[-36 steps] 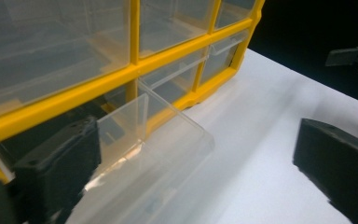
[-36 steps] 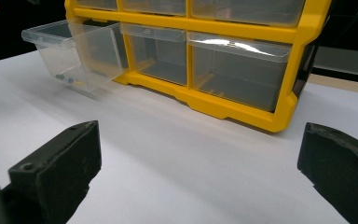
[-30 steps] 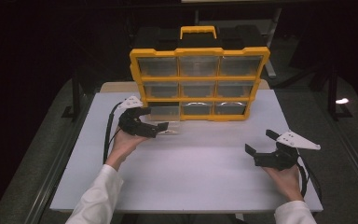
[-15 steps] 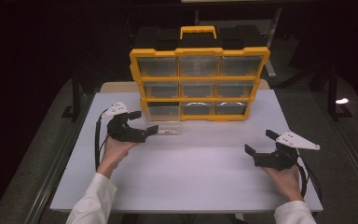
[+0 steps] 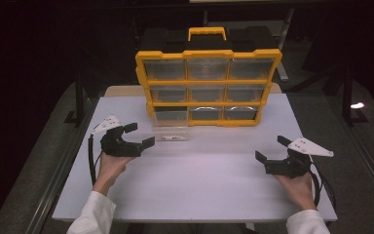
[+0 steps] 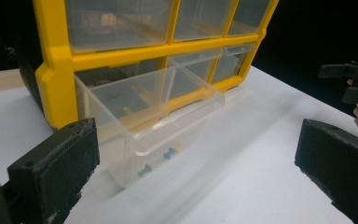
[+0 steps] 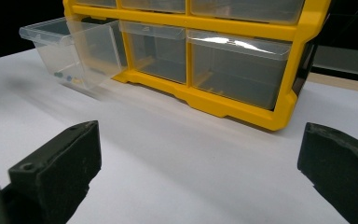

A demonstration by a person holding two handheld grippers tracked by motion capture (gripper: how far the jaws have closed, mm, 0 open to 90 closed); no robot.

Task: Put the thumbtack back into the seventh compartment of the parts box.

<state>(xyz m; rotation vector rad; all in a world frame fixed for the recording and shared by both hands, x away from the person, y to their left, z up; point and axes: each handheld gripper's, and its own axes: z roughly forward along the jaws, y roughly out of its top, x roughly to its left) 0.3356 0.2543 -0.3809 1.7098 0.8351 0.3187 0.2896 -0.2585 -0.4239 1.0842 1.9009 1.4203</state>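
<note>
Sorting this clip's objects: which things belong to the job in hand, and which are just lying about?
In the job:
- clear drawer, pulled out
- yellow organizer
- left gripper, open, nearest the drawer

Lying about:
- right gripper, open, idle
- white table

The left gripper (image 5: 137, 135) has drawn back from the drawer (image 5: 171, 135).

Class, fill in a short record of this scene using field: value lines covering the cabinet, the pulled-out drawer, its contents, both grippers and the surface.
Cabinet: yellow drawer organizer, upright at the table's far side, nine clear drawers
Open drawer: bottom-left clear drawer, pulled out forward
Contents: a few small blue and yellow pieces; too small to identify
Left gripper: jaws open, near the drawer, not touching it
Right gripper: jaws open, empty, apart from the cabinet
Surface: white table
</note>
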